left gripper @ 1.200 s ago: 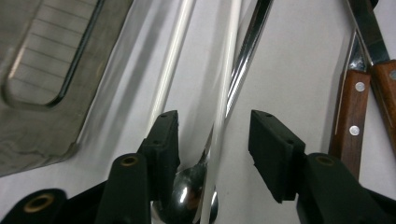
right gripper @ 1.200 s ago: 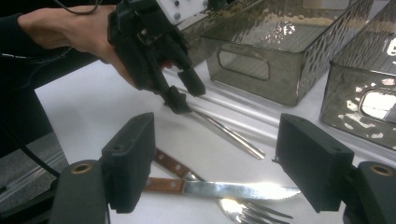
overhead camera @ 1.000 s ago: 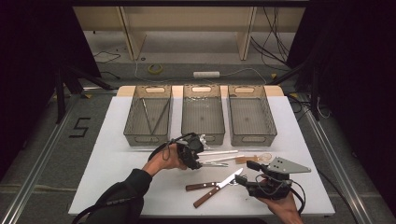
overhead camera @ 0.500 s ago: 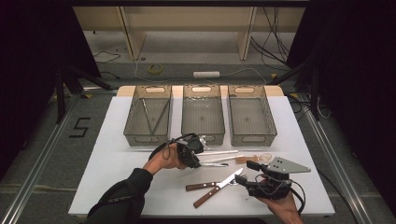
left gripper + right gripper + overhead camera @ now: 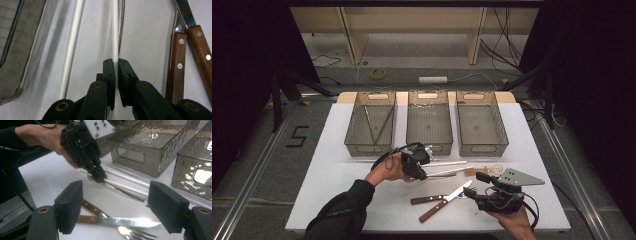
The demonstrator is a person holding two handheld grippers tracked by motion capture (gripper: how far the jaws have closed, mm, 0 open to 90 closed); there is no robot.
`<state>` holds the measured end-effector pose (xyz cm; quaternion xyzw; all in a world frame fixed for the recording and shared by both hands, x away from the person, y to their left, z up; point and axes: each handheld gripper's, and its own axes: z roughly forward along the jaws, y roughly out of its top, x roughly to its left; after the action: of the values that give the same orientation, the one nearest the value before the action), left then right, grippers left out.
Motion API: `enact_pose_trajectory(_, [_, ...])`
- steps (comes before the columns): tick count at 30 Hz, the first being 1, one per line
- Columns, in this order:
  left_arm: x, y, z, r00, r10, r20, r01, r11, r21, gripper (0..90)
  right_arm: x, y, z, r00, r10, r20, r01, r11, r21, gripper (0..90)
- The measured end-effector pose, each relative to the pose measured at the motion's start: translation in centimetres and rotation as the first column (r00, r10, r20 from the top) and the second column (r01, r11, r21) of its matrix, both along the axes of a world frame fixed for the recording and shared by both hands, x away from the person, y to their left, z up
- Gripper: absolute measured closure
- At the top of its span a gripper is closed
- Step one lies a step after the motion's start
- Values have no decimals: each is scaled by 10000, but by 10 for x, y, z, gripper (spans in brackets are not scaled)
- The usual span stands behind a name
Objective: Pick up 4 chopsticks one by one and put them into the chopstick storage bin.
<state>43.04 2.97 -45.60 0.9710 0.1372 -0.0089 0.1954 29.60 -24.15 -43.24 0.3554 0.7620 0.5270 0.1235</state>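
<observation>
Work in hand: a white chopstick (image 5: 114,37) is being picked off the table (image 5: 337,200) by the left gripper (image 5: 421,172).
Left gripper state: the jaws have just been closing and are now clamped on the near end of the white chopstick; in the left gripper view the stick is seen pinched between the two pads.
Object location: the held stick lies on the white tabletop just in front of the middle bin (image 5: 429,122), with a second white chopstick (image 5: 72,45) close beside it and a thin metal utensil (image 5: 125,192) touching or nearly touching it.
Long axis: the stick is seen to run straight ahead from the jaws, in line with them; in the high view it points toward the table's right side, roughly parallel to the front walls of the bins.
Grip point: the stick is held by its end, so most of its length projects unsupported beyond the pads.
Nearer hand: the left; the right gripper (image 5: 484,192) is held well apart, near the table's front edge.
Right gripper state: jaws wide apart, nothing between them.
Neighbouring items: two wooden-handled knives (image 5: 439,200) and a fork (image 5: 131,233) lie between the grippers.
Destination judged: the left bin (image 5: 371,125), where similar sticks are already seen, lies behind and left of the grip.
Risk judged: tilting of the stick on lifting.
</observation>
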Motion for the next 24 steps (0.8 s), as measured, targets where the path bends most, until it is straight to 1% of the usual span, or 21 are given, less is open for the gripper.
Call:
enact_pose_trajectory(4, [0,0,1,9998,169,-107,-172,9996,-245,841,0,0,0,10000,3,-8,-3,10000,1,297])
enact_pose_trajectory(8, [1,1,3,9998,184,-94,-187,9995,-254,844,0,0,0,10000,4,-5,-4,10000,-1,297])
enact_pose_trajectory(11, [0,1,5,9996,208,-179,-212,9995,-216,848,0,0,0,10000,5,-9,-5,10000,7,297])
enact_pose_trajectory(15, [-1,1,6,9998,172,-136,-176,9995,-250,851,0,0,0,10000,1,-11,-1,10000,3,297])
enact_pose_trajectory(17, [-2,1,7,9999,133,-71,-136,9993,-350,852,0,1,0,10000,10,-6,-10,10000,6,297])
enact_pose_trajectory(20, [-3,2,10,9999,146,-53,-149,9983,-570,853,0,1,0,10000,12,-8,-12,10000,3,297])
enact_pose_trajectory(21, [-4,2,12,9999,77,-96,-83,9979,-637,853,0,1,0,10000,11,-5,-11,10000,4,297])
enact_pose_trajectory(22, [-5,2,14,9999,104,-71,-109,9972,-746,854,0,1,0,10000,8,-5,-8,10000,6,297])
enact_pose_trajectory(23, [-5,3,16,10000,39,-51,-43,9970,-768,854,0,0,0,10000,10,-6,-10,10000,5,297])
enact_pose_trajectory(24, [-6,3,18,10000,80,36,-77,9962,-873,854,0,0,0,10000,9,-9,-9,10000,4,297])
